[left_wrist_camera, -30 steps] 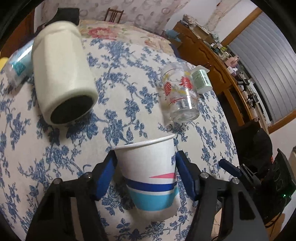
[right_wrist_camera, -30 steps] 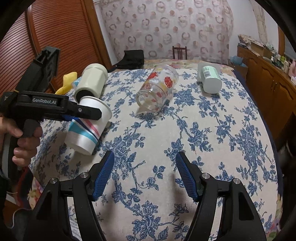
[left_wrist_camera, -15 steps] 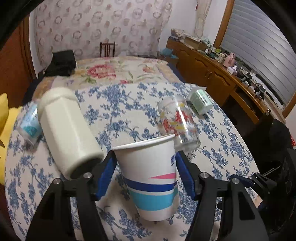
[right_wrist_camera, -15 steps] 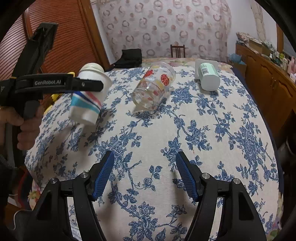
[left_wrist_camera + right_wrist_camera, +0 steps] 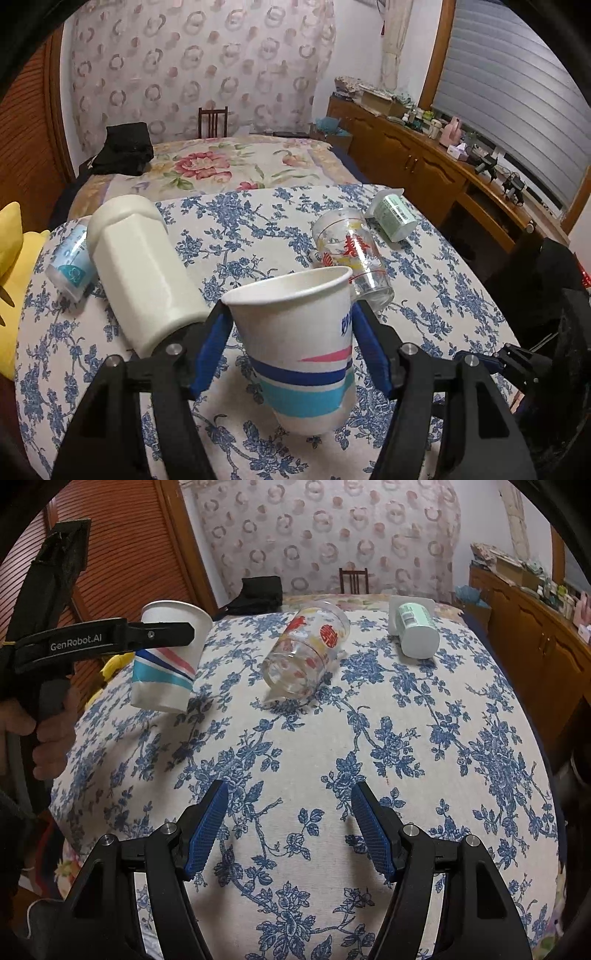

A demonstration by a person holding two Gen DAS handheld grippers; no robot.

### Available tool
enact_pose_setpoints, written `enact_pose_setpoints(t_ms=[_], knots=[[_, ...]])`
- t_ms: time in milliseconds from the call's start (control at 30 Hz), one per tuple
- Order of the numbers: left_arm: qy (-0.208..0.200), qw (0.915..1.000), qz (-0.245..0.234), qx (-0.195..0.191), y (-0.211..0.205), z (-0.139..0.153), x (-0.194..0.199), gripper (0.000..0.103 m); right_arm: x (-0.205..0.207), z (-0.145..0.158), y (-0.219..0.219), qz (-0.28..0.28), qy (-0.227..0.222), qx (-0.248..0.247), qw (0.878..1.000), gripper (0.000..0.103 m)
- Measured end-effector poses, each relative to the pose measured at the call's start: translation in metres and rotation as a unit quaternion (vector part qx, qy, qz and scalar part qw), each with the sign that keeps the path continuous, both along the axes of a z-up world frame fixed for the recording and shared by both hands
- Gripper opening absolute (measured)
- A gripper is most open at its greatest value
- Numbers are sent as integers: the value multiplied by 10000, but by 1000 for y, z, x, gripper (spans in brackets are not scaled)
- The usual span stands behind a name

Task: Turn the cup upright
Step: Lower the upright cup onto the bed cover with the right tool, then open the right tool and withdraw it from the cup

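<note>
A white paper cup with blue, teal and pink stripes is held between the blue pads of my left gripper, which is shut on it. The cup stands nearly upright, mouth up, its base just above the tablecloth. In the right wrist view the cup and the left gripper are at the far left of the table. My right gripper is open and empty, low over the near middle of the table.
On the blue-flowered tablecloth lie a cream jar, a printed glass mug, a green-labelled white cup and a small blue-labelled cup, all on their sides. A bed and a wooden sideboard stand behind.
My left gripper has turned the paper cup from tilted to nearly upright and brought it down toward the tablecloth. The right gripper has stayed in place, open.
</note>
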State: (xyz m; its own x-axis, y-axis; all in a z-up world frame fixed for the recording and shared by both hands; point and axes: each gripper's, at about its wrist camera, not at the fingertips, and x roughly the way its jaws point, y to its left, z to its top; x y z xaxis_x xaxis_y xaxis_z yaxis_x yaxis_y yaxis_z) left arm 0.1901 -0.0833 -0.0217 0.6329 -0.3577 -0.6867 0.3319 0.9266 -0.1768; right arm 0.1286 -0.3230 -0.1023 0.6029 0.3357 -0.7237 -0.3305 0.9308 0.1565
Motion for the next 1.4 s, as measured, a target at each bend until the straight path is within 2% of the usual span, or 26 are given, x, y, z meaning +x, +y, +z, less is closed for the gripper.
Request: enact_pose_setpoints(t_ms=[200,600,967,1167,1400], knots=[[-102,9999,-101,-58,0,-2,-10,66,-1,-2,0,-16,13,-3,10000,71],[-396,9975,-265,515,-16,-25,-57,66,-3,2,3,-13,-83,5,10000,71],[-366,9968,-317,641,-15,-38,-83,68,-13,8,-2,-44,-174,35,9998,71],[-447,9976,82,532,4,-37,-107,68,-21,12,1,-63,-320,12,9995,71],[-841,9924,658,609,30,-21,-139,68,-40,28,13,-114,-770,146,9969,71]])
